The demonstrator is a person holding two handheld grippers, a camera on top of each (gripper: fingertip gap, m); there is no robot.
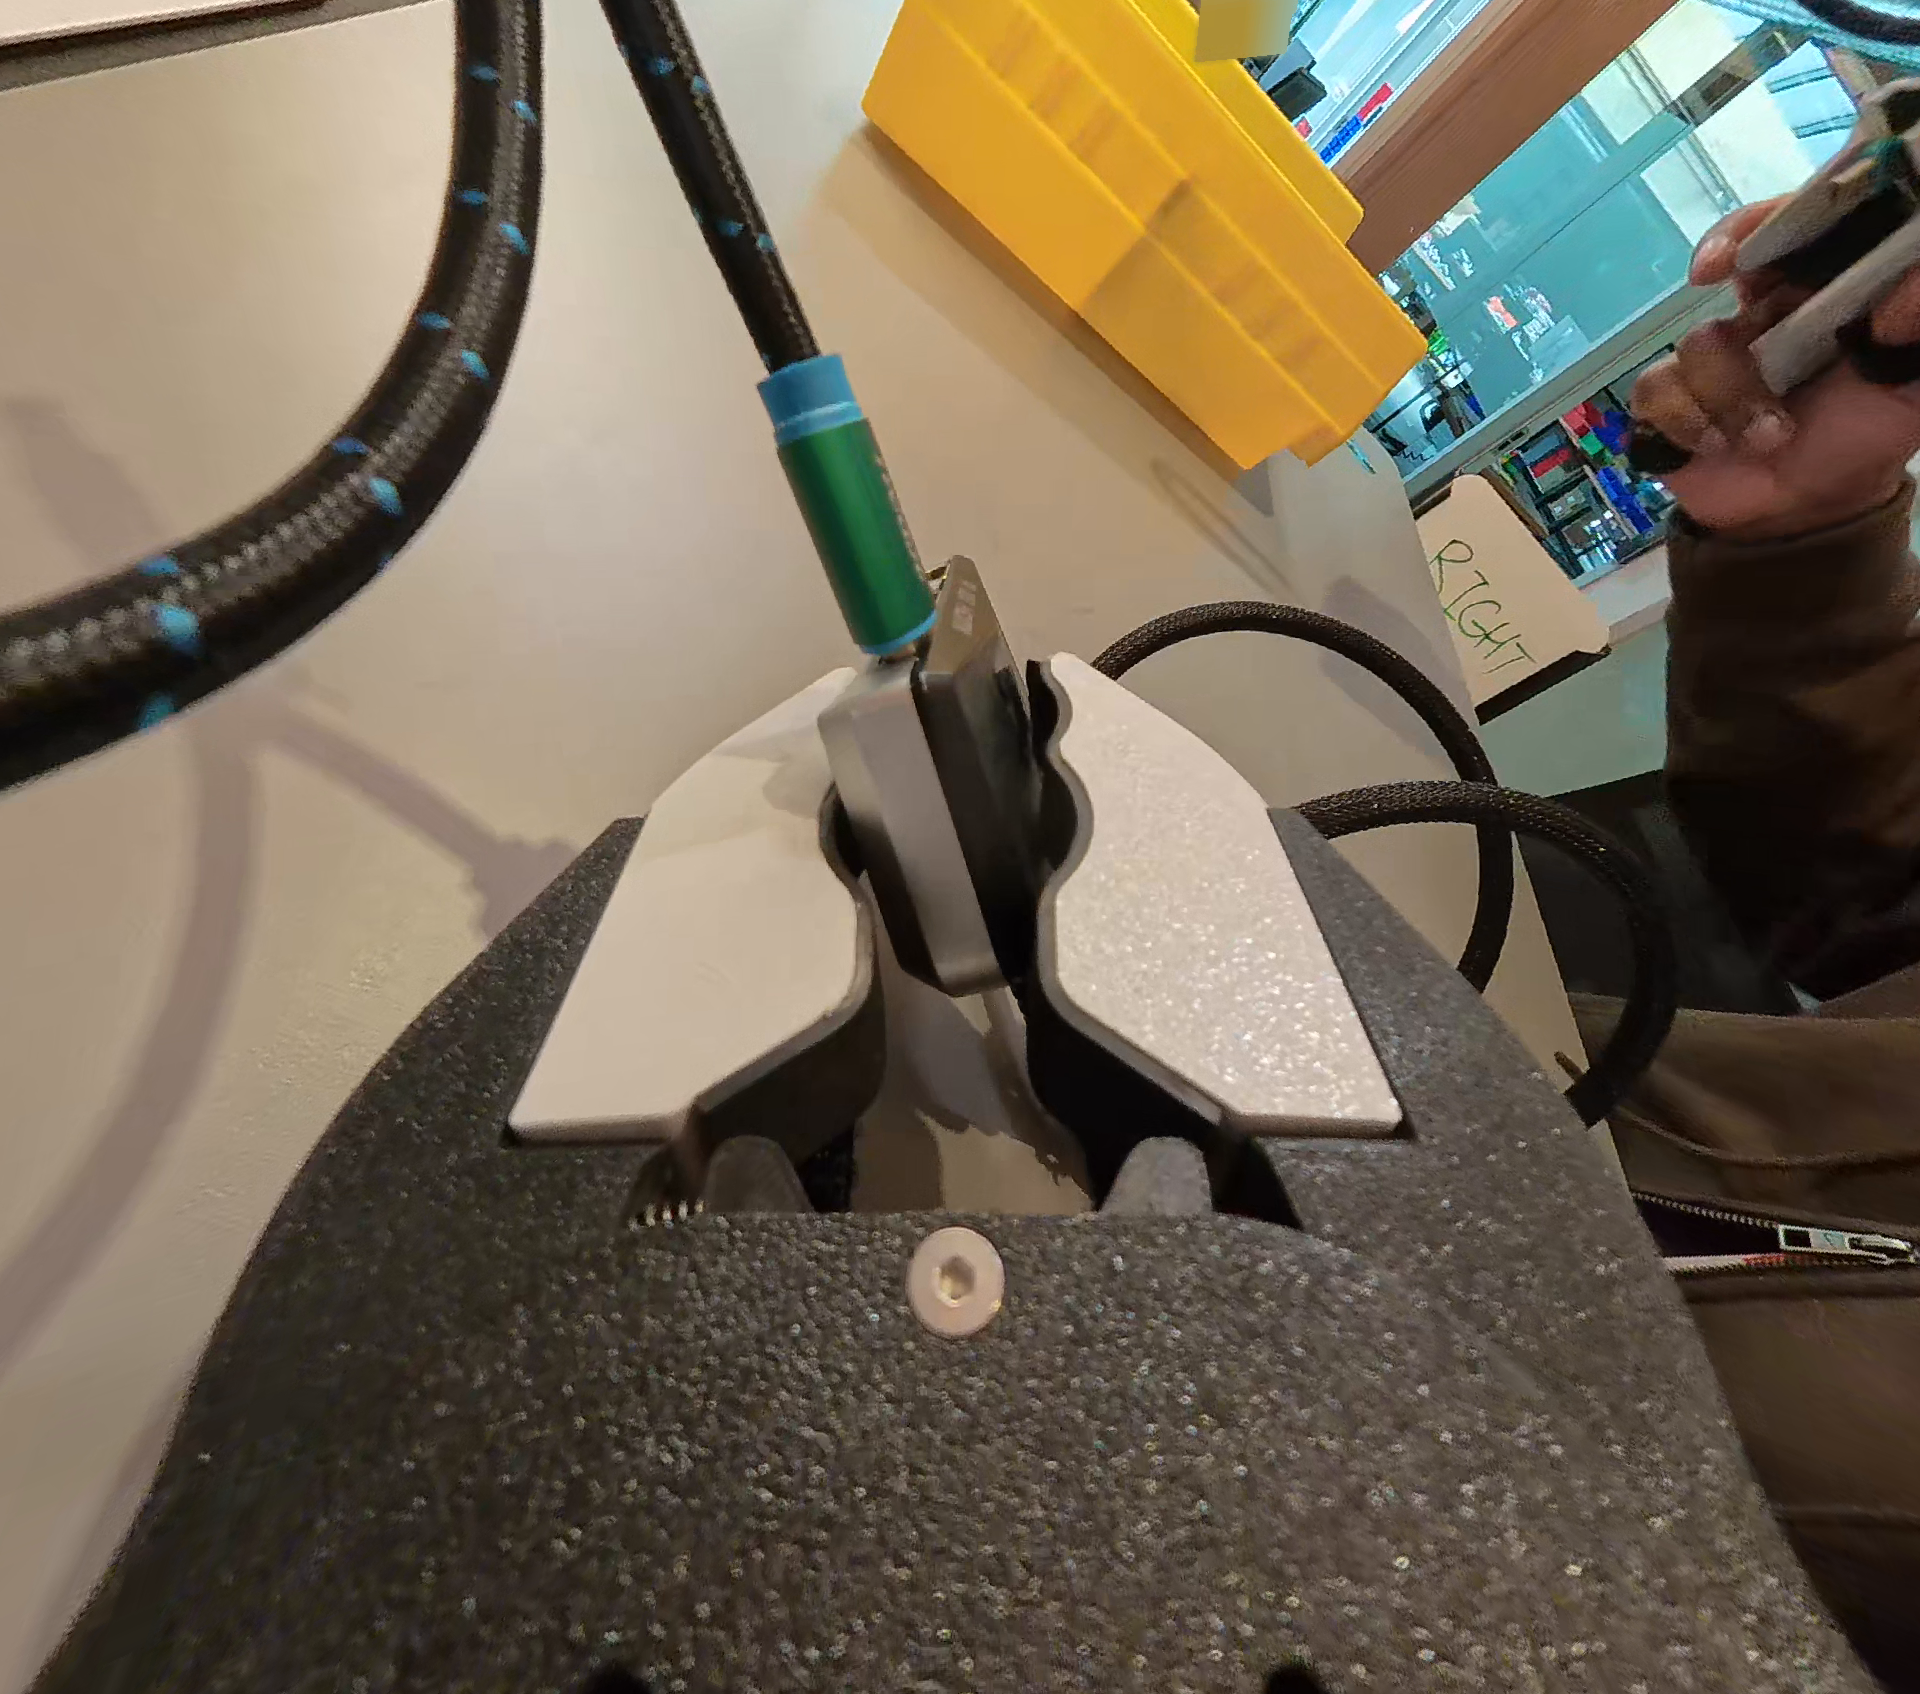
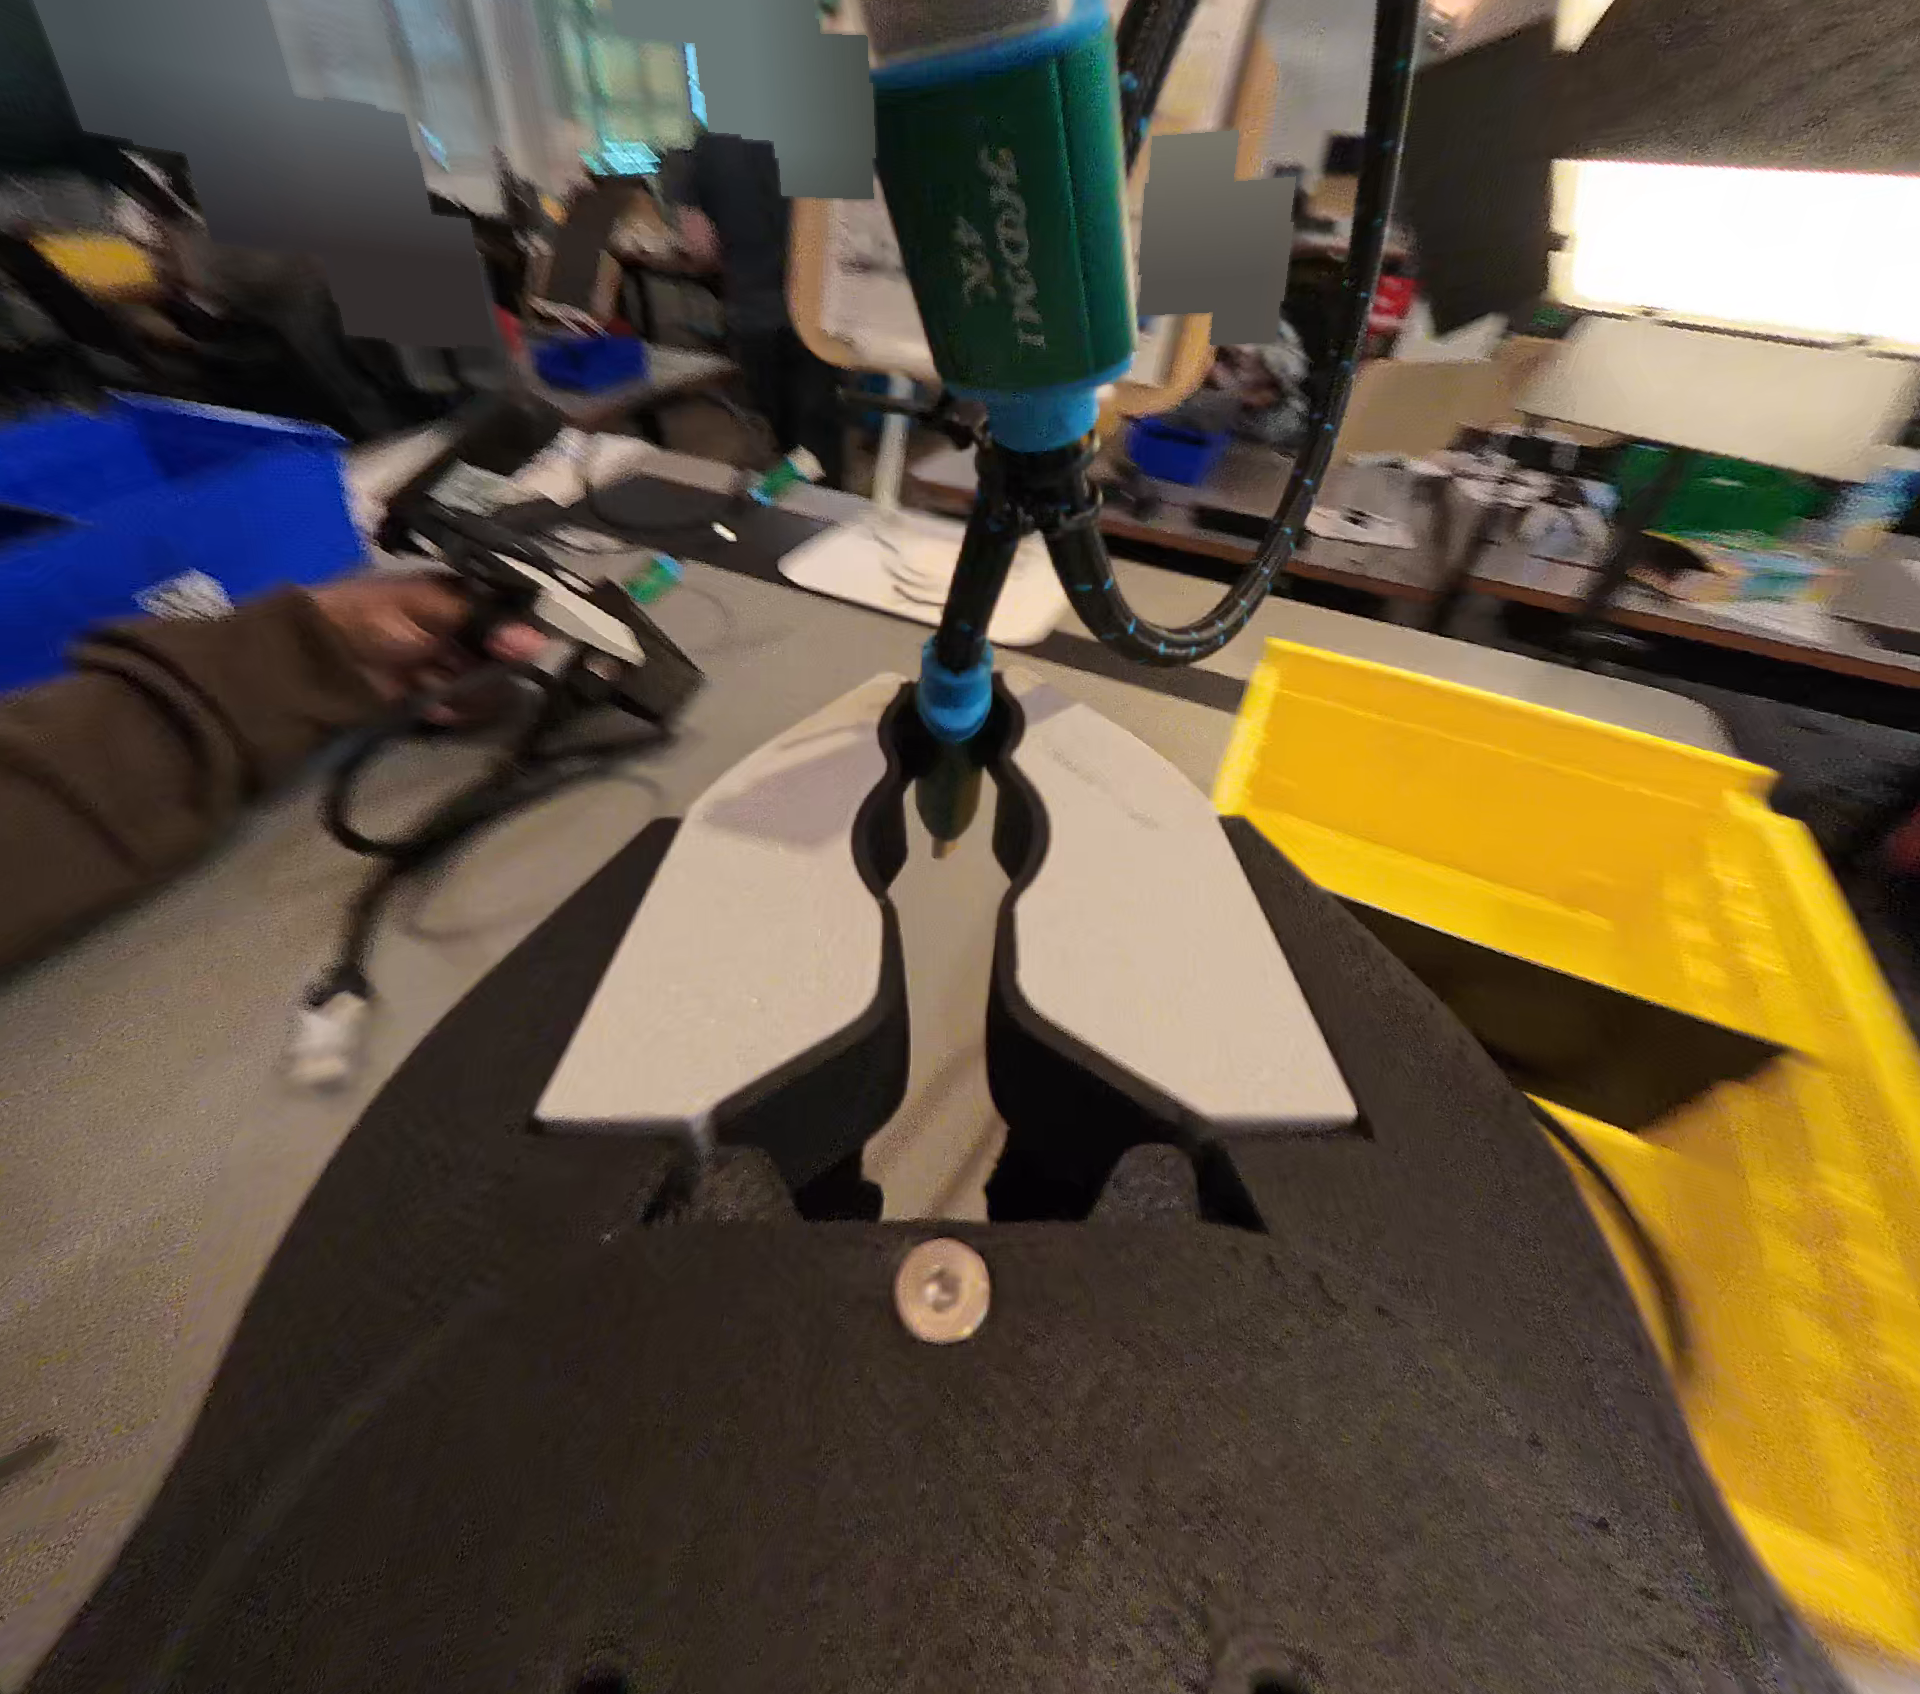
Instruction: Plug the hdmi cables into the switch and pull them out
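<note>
Left claw (image 1: 951, 797), centre of its frame, pinches a grey-and-black adapter block (image 1: 935, 813) between both fingers. A green plug (image 1: 857, 532) on a black, blue-flecked braided cable (image 1: 488, 190) enters the block's top end.

Right claw (image 2: 951, 761), centre of its frame, is closed on a slim green plug with blue collar (image 2: 951, 699); the same kind of cable loops above to a larger green connector (image 2: 1003, 210).

A yellow bin (image 1: 1122, 190) stands on the grey worktop (image 1: 312, 813), upper right.
</note>
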